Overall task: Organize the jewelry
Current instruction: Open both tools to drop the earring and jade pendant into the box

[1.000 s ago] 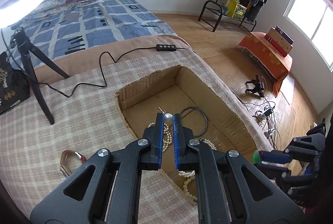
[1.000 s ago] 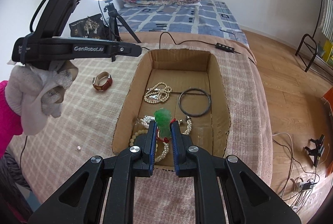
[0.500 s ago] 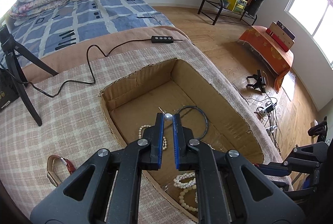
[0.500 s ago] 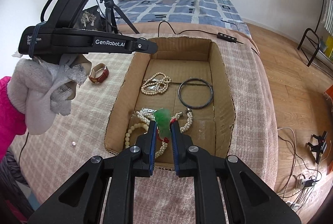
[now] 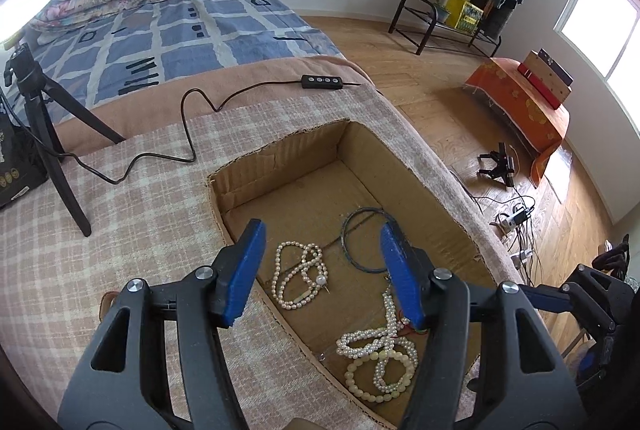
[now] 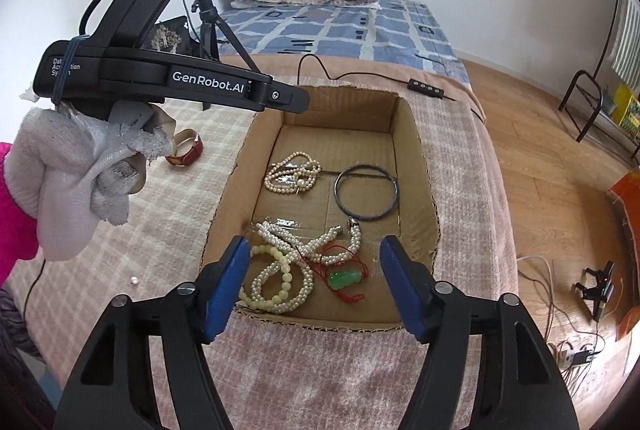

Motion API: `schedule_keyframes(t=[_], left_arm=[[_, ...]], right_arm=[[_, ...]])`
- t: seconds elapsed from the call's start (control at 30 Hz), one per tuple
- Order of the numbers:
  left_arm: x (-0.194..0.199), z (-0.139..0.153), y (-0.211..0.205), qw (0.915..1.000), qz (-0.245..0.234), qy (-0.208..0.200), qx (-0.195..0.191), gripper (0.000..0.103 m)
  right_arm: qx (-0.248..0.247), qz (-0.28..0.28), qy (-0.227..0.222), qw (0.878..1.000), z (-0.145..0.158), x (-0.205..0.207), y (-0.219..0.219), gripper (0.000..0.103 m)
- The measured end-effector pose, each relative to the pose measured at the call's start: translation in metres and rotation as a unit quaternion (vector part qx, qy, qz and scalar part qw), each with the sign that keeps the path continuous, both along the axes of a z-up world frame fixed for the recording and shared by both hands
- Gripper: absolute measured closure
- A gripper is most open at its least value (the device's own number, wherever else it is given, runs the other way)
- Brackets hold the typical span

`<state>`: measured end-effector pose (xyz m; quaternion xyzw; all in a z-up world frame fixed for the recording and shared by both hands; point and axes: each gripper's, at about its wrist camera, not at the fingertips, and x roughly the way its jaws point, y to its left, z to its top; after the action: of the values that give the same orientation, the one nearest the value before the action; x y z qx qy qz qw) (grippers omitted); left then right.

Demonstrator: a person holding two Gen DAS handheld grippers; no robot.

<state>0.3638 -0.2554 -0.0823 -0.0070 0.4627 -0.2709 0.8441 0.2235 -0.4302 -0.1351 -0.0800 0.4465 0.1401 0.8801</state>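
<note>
Looking down from both wrists, you've got the bed (image 6: 460,134) with its checked cover filling most of each frame and the cardboard box (image 6: 416,158) sunk into it at centre. Your left tongs (image 5: 320,262) and right tongs (image 6: 316,278) have both just been opening; their blue pads stand wide apart, nothing pressed between them. In the right view the left tongs' body crosses the upper left, held by your gloved hand (image 6: 76,182). Inside the box: dark bangle (image 6: 367,192) toward the far right, touching nothing; pearl necklace (image 6: 294,176) just left of it, lying loose on the floor; tangle of pearl strands (image 6: 288,262) at the near end. Green pendant (image 6: 344,279) on red cord lies on the box floor, just right of that tangle, between the right pads but free. Brown watch (image 6: 186,152) sits outside on the cover, left of the box.
</note>
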Motion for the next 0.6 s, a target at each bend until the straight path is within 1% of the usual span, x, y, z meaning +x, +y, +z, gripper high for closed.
schedule_keyframes(t=[0.33, 0.5, 0.6], left_arm=[[-0.012, 0.013, 0.017, 0.9998, -0.008, -0.017, 0.011, 0.042], [-0.015, 0.019, 0.039, 0.9997, 0.002, -0.016, 0.016, 0.042], [-0.019, 0.024, 0.054, 0.9993, 0.004, -0.026, 0.025, 0.042]], right_arm=[[-0.002, 0.014, -0.005, 1.000, 0.007, -0.008, 0.013, 0.033], [0.005, 0.014, -0.016, 1.000, 0.015, -0.014, 0.022, 0.033], [0.011, 0.017, -0.023, 1.000, 0.021, -0.018, 0.027, 0.033]])
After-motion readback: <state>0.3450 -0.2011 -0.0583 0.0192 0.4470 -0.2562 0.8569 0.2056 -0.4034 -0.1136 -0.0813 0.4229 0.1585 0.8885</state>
